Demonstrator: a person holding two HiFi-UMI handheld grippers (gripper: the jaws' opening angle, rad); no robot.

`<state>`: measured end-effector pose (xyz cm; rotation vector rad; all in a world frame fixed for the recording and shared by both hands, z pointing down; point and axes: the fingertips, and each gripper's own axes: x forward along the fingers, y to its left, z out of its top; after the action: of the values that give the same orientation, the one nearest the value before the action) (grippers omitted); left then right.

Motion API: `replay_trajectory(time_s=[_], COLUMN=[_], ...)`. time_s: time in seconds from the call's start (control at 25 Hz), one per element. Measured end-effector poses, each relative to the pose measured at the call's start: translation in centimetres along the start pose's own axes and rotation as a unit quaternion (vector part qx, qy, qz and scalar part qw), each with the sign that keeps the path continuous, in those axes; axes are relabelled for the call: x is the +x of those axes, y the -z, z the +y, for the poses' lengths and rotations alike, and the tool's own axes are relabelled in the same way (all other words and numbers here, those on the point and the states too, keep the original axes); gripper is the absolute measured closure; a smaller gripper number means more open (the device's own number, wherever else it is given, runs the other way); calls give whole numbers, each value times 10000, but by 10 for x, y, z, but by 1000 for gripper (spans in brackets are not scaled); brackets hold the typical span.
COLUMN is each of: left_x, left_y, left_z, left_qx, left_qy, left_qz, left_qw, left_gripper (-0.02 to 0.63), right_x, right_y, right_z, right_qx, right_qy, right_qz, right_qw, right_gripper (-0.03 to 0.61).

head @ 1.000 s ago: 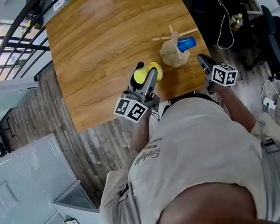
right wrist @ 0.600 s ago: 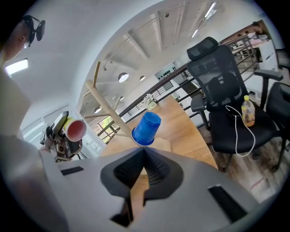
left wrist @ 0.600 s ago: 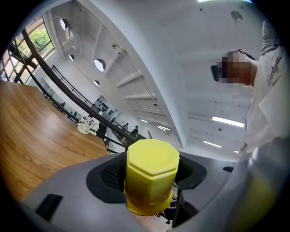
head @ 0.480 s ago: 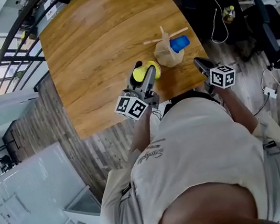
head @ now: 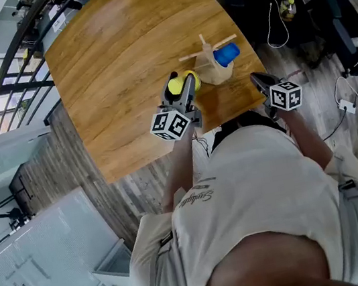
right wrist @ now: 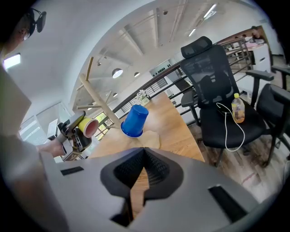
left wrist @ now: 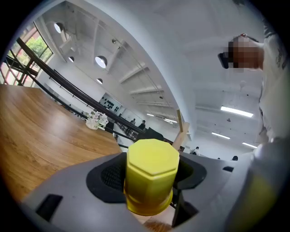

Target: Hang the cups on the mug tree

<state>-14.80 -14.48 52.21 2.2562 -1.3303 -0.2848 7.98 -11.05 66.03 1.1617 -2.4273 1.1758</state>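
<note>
cups: two, both smooth glossy plastic. yellow cup [head: 178,83] has a faceted eight-sided base and a pink inside; left gripper [head: 186,98] is clamped on it, jaws pressed on its sides, cup lying level above the table [head: 118,61]. blue cup [head: 225,54] is a plain round taper, tilted mouth down against the mug tree [head: 205,51], on its 2 o'clock side in the head view; the peg under it is hidden. mug tree: one, pale bare wood, slim straight pegs on a post, at 2 o'clock from the yellow cup. right gripper [head: 257,79]: ribbed black pads together, nothing between, at 4 o'clock from the tree. table: one, varnished wood grain.
</note>
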Motion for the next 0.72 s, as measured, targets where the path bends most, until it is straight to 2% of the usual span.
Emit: replay_trajectory(time_s=[0.2, 0.72], left_x=[15, 51], left_y=[8, 47], left_z=[17, 45], left_qx=[-151, -967], left_qy=[-12, -11], left_qz=[-48, -15], left_qw=[9999, 9953], left_gripper=[328, 328], right_x=[-7, -30], right_y=[4, 16], right_z=[-3, -23], right_qx=[24, 59], right_qy=[73, 547], right_qz=[-23, -113], right_qw=[10000, 9984], right_gripper=[584, 584])
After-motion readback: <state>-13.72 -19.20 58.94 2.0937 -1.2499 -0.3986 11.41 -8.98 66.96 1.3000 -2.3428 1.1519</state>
